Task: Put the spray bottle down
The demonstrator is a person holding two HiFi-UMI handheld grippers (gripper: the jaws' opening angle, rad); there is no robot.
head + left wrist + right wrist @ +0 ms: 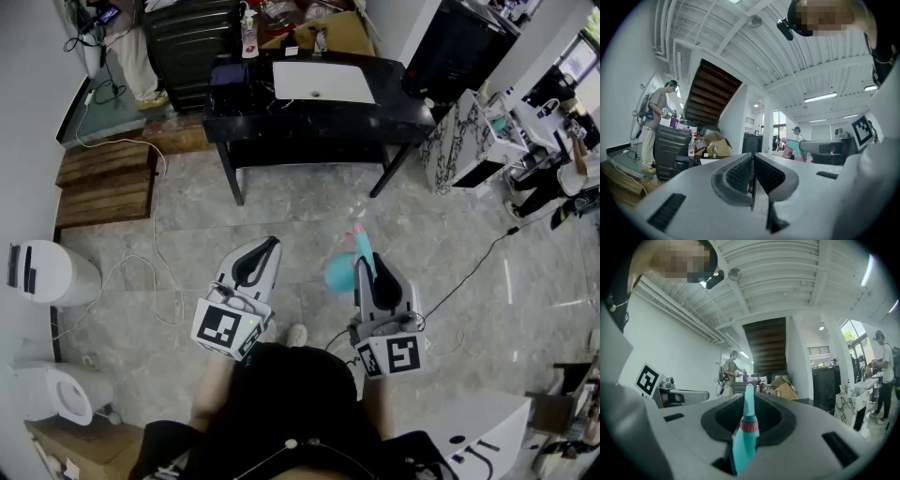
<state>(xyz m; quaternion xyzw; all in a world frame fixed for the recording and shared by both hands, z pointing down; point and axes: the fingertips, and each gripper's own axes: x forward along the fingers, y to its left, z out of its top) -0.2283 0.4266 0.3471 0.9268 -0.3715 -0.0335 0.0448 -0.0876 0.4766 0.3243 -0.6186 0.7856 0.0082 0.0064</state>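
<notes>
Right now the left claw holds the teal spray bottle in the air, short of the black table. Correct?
No. The right claw holds the teal spray bottle, as the right gripper view shows; the left claw is shut on nothing. The bottle is in the air, short of the black table.

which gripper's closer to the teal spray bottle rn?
Right. The right gripper is clamped on the teal spray bottle, which sits between its jaws. The left gripper is off to the bottle's left, apart from it, jaws shut and empty.
</notes>
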